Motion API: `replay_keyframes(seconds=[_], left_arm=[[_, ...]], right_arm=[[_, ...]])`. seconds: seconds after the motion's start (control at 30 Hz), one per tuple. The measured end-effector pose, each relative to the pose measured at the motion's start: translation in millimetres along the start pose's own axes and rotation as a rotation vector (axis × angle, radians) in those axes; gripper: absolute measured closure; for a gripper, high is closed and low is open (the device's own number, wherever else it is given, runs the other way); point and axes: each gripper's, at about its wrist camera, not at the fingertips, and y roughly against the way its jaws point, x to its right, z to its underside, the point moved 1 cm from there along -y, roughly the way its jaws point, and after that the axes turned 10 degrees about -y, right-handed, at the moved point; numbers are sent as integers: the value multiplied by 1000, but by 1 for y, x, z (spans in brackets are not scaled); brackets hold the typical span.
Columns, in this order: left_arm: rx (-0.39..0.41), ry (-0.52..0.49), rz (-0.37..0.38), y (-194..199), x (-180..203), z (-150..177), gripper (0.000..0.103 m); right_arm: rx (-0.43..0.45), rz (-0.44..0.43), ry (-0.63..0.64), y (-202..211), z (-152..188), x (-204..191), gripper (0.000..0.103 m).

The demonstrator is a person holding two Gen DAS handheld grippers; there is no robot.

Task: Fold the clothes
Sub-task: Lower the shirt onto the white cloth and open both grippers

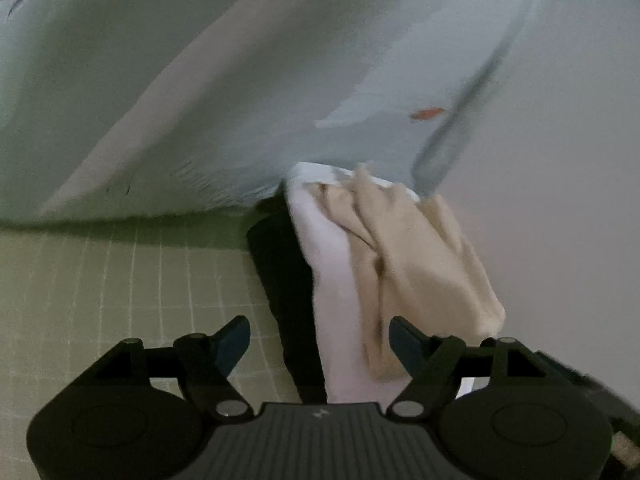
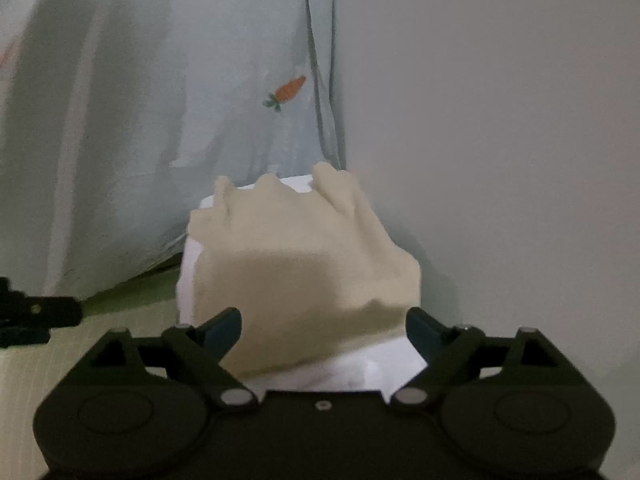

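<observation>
Mat [image 1: 100, 300], green with a pale grid, fills the left of the scene and serves as the folding surface. Behind it hangs a pale blue sheet [image 2: 180, 100] with one small carrot [image 2: 289, 89] stitched on it; whether it is a curtain or bedding cannot be told. Left gripper [image 1: 320, 344] hovers near the mat with its jaws wide and nothing between them, pointed at the stack from its left side. One dark garment [image 1: 280, 280] lies at the stack's left, touching the mat; its shape is too dim to read. One white garment [image 1: 332, 300] sits next, folded into a block. One beige garment [image 2: 304, 272] lies on top of the white one, loosely folded, with puckered ridges along its far edge, so it appears the latest piece added. Right gripper [image 2: 323, 332] faces the stack's near edge, jaws wide, gripping nothing; the beige cloth lies just beyond the tips. Both tools empty suggests the piece has been set down. A plain wall [image 2: 500, 120] closes the right; the stack sits against it, probably to keep the mat free. Count: three garments, two grippers.
</observation>
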Motion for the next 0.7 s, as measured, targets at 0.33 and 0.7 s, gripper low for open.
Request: replay_keyframes(seconds=[0.33,0.7], left_arm=[[-21,-124,55,50,16,56,26],[-70,-234,152,89,19,102,11]], right_arm=[[-3,41,-49,96,48,2,15],[-32,84,-143,165,100,-6,15]])
